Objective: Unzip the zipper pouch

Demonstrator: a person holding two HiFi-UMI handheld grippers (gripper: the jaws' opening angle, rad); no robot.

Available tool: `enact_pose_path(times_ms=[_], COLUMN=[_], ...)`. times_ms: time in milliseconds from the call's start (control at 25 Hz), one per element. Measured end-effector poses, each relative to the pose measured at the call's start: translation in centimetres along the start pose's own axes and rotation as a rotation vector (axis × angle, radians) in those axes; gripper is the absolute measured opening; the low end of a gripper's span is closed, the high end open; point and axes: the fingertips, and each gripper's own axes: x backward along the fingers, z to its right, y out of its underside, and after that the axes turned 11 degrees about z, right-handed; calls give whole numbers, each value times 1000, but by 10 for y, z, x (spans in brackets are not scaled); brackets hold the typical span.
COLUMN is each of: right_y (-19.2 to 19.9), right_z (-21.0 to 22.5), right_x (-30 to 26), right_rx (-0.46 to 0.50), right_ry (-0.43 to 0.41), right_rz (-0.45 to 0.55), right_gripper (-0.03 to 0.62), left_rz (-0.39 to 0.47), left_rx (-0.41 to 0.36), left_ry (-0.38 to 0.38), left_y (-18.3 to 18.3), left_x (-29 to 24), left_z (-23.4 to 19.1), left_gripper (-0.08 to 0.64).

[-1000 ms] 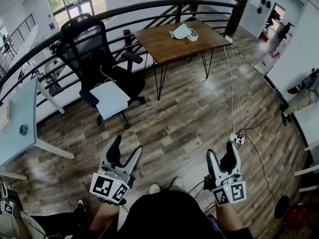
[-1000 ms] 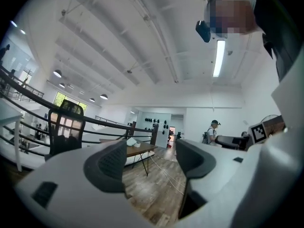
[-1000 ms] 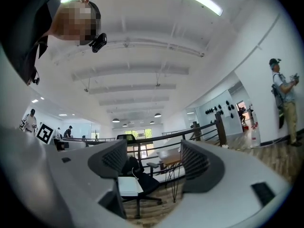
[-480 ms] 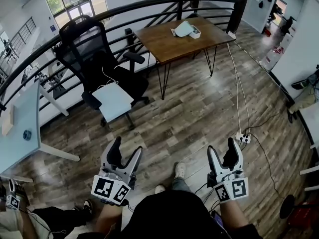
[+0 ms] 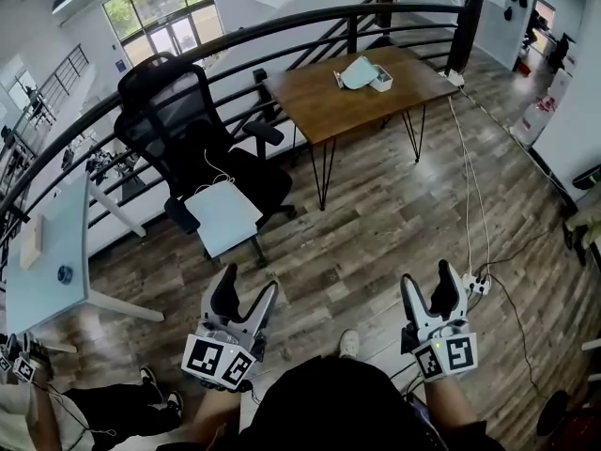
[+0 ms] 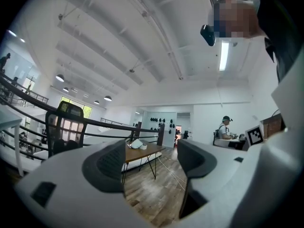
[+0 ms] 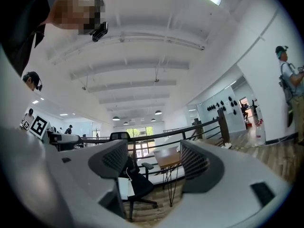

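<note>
A person on a plank floor [image 5: 376,224] holds the left gripper [image 5: 244,287] and right gripper [image 5: 432,285] low in front, each with jaws spread wide and nothing between them. The pale zipper pouch [image 5: 355,71] lies well apart on a wooden table [image 5: 319,97] by the black railing [image 5: 282,26], just beside a small white box [image 5: 383,82].

Left gripper [image 5: 243,299] and right gripper [image 5: 434,295] held forward, jaws apart, empty

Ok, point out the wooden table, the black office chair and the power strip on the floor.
wooden table [image 5: 329,111]: head view, bare part of its top.
black office chair [image 5: 164,97]: head view, mesh backrest.
power strip [image 5: 479,283]: head view, its white body.
</note>
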Motion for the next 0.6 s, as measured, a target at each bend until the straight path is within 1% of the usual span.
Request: enact_pose_path(times_ms=[320,480,600], right_y=[1,2,3], right_z=[67,94,116], right_x=[-41,-51,-57], right_rx=[-2,7,20], right_ry=[4,-3,4], right_rz=[3,-20,-37], right_gripper=[330,336,339], left_rz=[-17,-13,-18], left_rx=[-12,1,6], left_ry=[-10,-22,-14], left_y=[20,28,37], left_x=[-76,-108,-130], left_z=[18,26,34], left_gripper=[336,342,345])
